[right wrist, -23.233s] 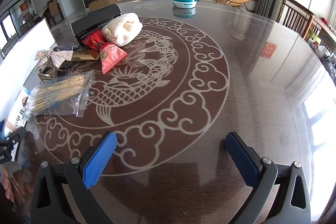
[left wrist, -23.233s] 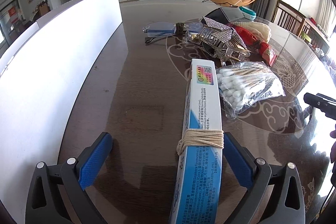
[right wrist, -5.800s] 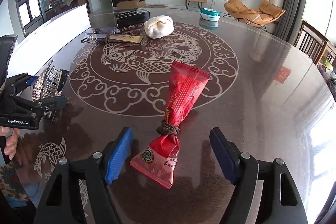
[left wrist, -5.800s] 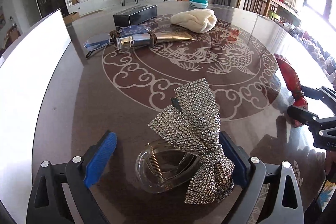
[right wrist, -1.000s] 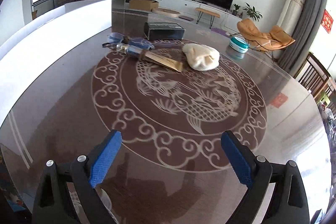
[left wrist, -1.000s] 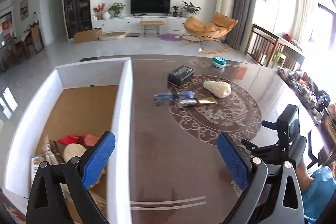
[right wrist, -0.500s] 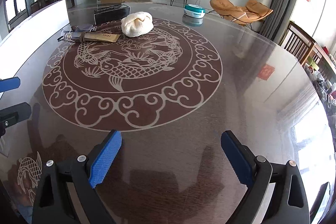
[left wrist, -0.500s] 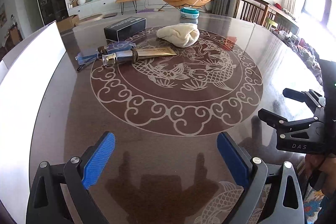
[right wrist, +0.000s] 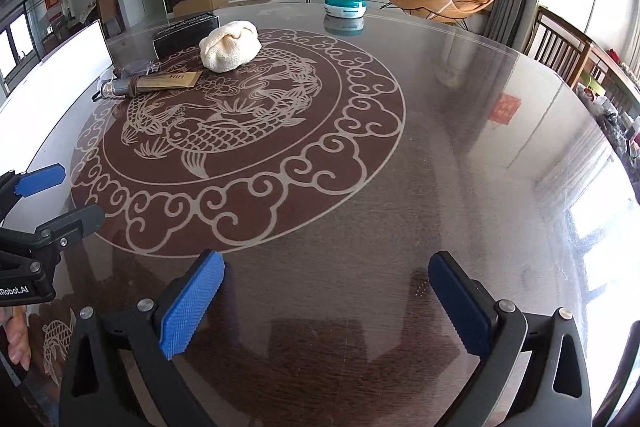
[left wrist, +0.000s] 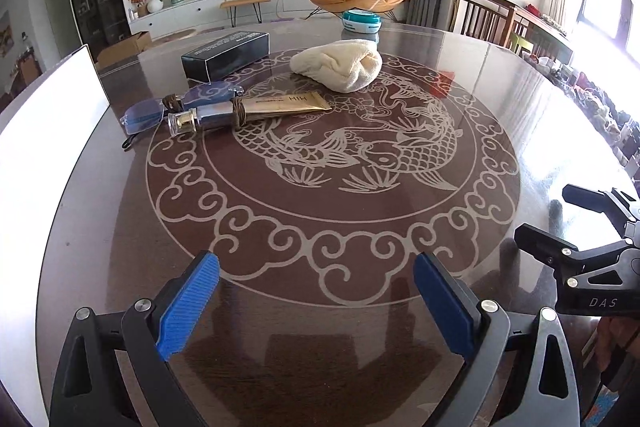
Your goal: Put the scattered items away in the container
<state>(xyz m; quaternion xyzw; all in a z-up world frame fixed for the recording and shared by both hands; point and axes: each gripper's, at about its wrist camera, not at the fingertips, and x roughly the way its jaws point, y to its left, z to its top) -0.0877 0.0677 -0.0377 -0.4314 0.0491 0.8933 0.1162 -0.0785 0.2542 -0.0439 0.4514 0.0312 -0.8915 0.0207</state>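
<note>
While both grippers hang over the near edge of the round table (left wrist: 120, 211), its dark glossy top with the pale fish and cloud pattern lies bare beneath them. Along the table's left edge stands the white container (left wrist: 48, 107), of which only the outer wall shows; what is inside cannot be seen. Toward the far left of the table lies a black box (left wrist: 226, 54), and just right of it, on the far part of the fish pattern, a cream knitted bundle (left wrist: 338, 69). A teal round case (left wrist: 361, 21) sits at the far edge. Nearer, close to the container, a gold and silver tube (left wrist: 248, 109) bound with cord lies touching a blue-tinted pair of glasses (left wrist: 176, 105). The left gripper (left wrist: 316, 301) stands wide apart with nothing between its blue pads. The right gripper (right wrist: 326, 303) has just been opening and is spread wide, also holding nothing.
</note>
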